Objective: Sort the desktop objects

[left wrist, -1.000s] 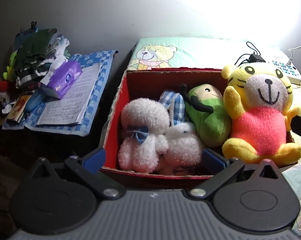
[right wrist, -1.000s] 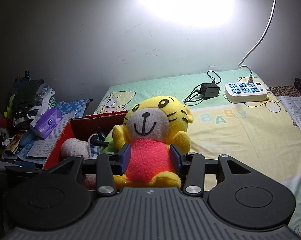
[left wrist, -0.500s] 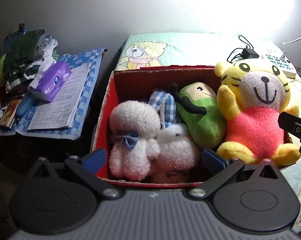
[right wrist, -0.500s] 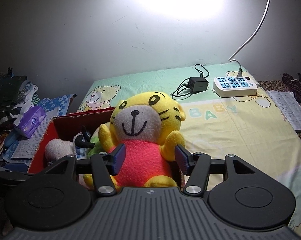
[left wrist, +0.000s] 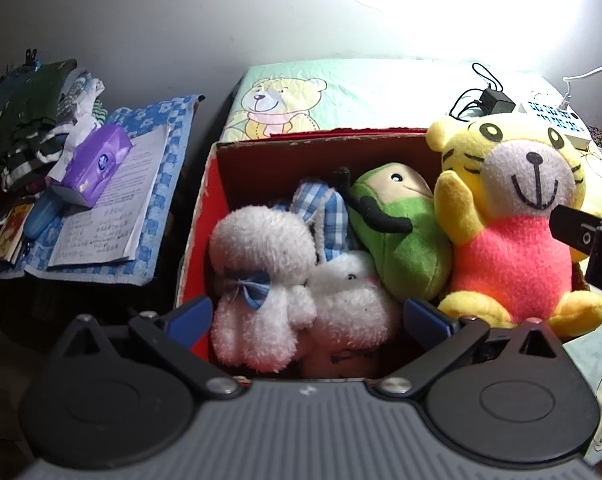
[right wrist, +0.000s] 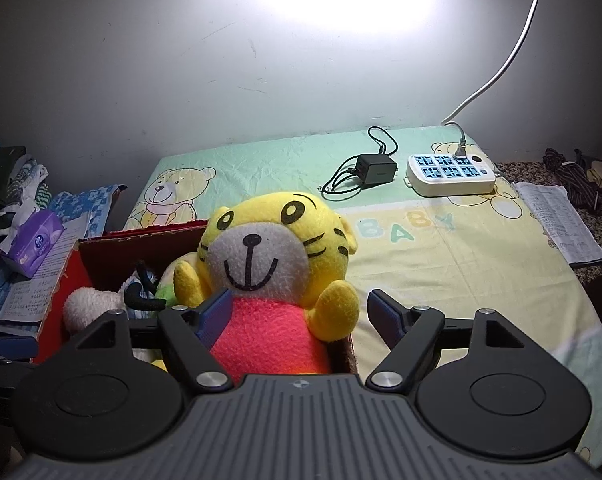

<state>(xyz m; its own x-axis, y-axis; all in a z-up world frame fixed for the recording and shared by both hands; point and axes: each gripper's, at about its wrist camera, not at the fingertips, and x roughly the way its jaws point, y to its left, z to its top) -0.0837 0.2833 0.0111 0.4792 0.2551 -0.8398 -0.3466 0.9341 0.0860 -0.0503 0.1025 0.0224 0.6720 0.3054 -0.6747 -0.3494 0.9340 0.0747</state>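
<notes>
The yellow tiger toy [right wrist: 279, 264] sits upright at the right end of the red box [left wrist: 205, 208], beside a green plush [left wrist: 397, 240] and two white plush animals [left wrist: 261, 280]. The right gripper [right wrist: 299, 312] has its fingers spread wide, either side of the tiger. The left gripper [left wrist: 305, 314] is open too, at the box's near edge.
</notes>
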